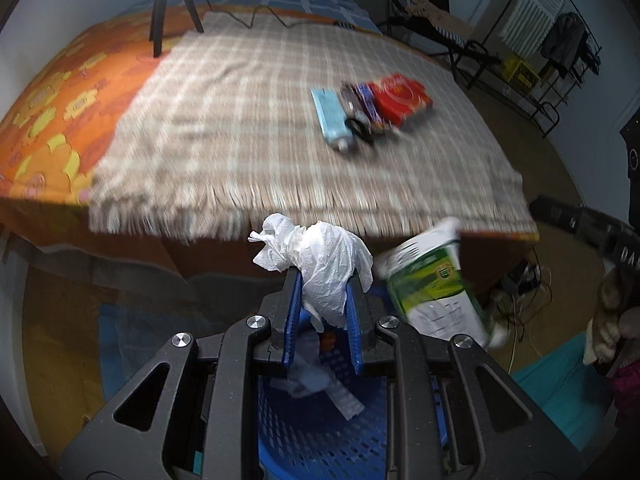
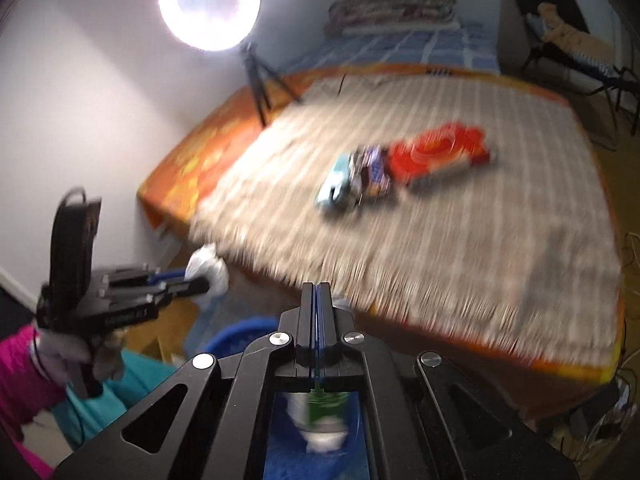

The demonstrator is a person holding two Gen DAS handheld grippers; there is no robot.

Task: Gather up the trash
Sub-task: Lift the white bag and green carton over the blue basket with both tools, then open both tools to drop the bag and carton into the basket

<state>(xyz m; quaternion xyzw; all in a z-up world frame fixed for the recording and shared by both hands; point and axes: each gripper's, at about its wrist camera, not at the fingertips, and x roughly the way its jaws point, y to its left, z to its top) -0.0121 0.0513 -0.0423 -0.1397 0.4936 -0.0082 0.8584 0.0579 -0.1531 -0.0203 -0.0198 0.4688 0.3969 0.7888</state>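
Note:
My left gripper [image 1: 323, 280] is shut on a crumpled white tissue [image 1: 320, 256] and holds it above a blue perforated basket [image 1: 320, 420] on the floor by the bed. A green and white cup [image 1: 436, 280] is in mid-air, blurred, beside the left gripper over the basket; it also shows below my right gripper [image 2: 324, 420]. My right gripper [image 2: 316, 292] is shut and empty. On the plaid blanket [image 1: 240, 120] lie a light blue tube [image 1: 330, 116], a dark wrapper [image 1: 362, 104] and a red packet [image 1: 400, 96]. The left gripper with the tissue also shows in the right wrist view [image 2: 200, 276].
A tripod [image 1: 168, 4] stands on the orange bedspread [image 1: 52, 112] at the far left. A bright ring lamp [image 2: 208, 4] is above it. Metal racks [image 1: 532, 52] stand at the right, with cables [image 1: 524, 280] on the floor. A teal mat [image 1: 560, 392] lies at the right.

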